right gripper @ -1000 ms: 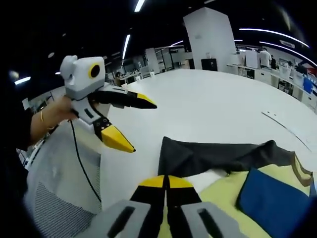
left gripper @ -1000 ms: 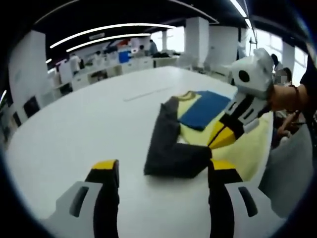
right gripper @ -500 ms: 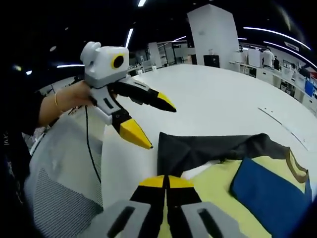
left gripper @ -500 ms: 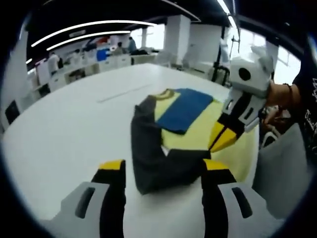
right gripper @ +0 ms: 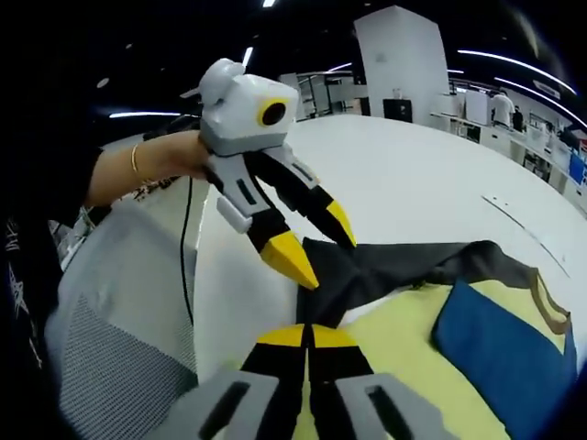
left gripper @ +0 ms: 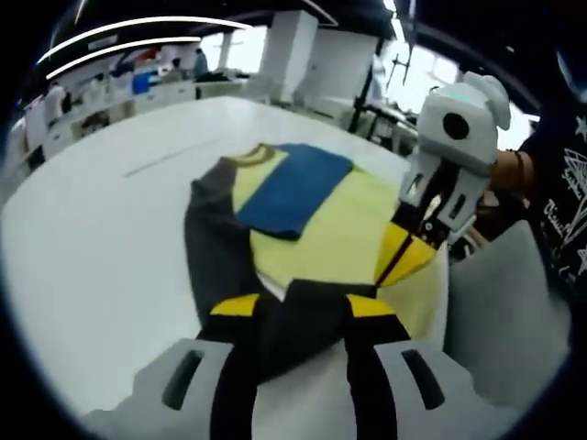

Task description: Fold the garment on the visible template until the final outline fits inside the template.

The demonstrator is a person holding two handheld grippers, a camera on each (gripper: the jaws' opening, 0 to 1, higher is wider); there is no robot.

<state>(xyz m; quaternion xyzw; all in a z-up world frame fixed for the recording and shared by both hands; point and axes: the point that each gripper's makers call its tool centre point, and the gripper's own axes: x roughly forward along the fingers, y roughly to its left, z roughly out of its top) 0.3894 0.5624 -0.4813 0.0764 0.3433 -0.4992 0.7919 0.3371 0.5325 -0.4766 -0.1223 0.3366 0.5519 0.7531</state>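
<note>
Garment (left gripper: 323,240) yellow with blue panel, dark sleeve folded across hem

Left gripper (left gripper: 293,307) jaws spread wide; right gripper (right gripper: 308,332) jaws pressed together.

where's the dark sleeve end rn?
In the left gripper view the dark sleeve end lies on the white table, between the open jaws of the left gripper, just below the yellow body of the garment.
</note>
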